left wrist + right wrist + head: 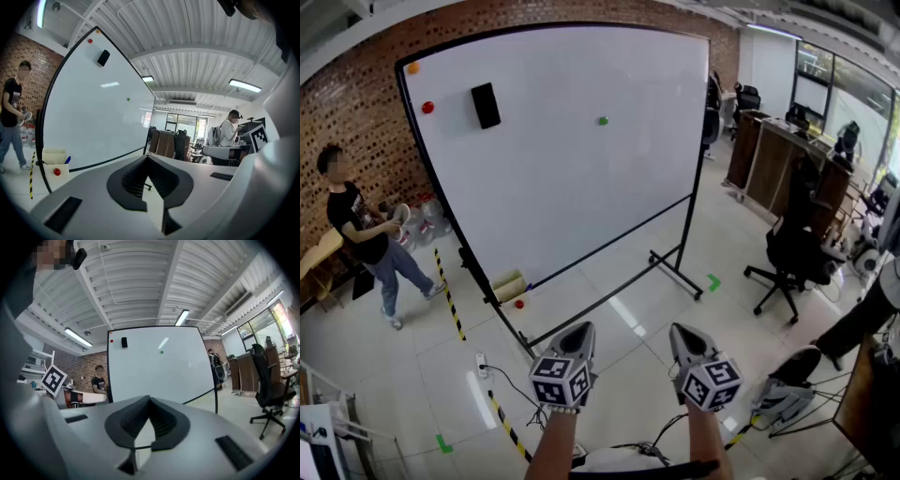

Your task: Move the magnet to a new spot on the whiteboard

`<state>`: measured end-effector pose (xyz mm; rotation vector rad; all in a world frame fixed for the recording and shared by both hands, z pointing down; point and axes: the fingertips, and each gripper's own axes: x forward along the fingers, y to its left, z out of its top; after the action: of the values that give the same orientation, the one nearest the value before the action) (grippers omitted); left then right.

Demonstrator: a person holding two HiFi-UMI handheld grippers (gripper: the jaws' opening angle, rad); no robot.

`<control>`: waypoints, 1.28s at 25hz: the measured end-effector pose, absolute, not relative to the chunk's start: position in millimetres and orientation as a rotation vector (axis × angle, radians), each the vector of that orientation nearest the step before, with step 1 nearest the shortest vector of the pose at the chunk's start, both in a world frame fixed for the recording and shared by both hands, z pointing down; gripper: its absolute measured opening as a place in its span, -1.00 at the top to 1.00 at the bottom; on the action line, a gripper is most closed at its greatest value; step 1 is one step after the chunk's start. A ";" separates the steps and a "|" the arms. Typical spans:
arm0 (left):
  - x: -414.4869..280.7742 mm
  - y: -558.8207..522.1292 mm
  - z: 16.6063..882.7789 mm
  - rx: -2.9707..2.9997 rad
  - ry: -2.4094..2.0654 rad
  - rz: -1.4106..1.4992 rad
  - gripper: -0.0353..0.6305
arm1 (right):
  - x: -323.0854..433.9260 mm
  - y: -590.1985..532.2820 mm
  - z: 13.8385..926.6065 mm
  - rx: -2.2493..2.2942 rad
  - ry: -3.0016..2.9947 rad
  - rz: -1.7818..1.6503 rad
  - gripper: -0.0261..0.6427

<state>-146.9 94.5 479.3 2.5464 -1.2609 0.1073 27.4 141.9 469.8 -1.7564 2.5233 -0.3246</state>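
Observation:
A big whiteboard [572, 159] on a wheeled stand faces me. Four things stick to it: a small green magnet [602, 120] at upper right of centre, a red magnet [427, 107], an orange magnet [412, 67] in the top left corner, and a black eraser [486, 105]. The green magnet [128, 99] [162, 351] also shows in both gripper views. My left gripper [580, 330] [148, 158] and right gripper [681, 332] [150, 399] hang side by side low in the head view, well short of the board. Both are shut, with nothing between the jaws.
A small box [510, 285] and a red ball-like piece [518, 304] sit at the board's lower left. A person [370, 239] stands to the left by the brick wall. A black office chair [792, 248] and desks [773, 150] are at the right. A power strip [482, 364] lies on the floor.

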 end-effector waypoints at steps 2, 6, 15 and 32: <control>-131.5 96.8 483.0 2.548 -1.252 0.112 0.92 | 43.3 145.1 475.4 -1.766 2.519 -0.331 0.89; -105.1 103.5 490.1 2.536 -1.259 0.109 0.92 | 69.8 153.5 483.6 -1.759 2.532 -0.356 0.89; -94.8 105.5 509.5 2.455 -1.347 0.140 0.92 | 84.0 140.8 511.1 -1.656 2.592 -0.443 0.89; -71.0 -71.9 490.5 2.543 -1.273 0.117 0.92 | 102.6 -10.7 508.1 -1.746 2.528 -0.417 0.89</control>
<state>-71.0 -71.9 490.5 2.5432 -1.2732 0.1174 102.6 -10.7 508.1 -1.7461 2.5284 -0.4165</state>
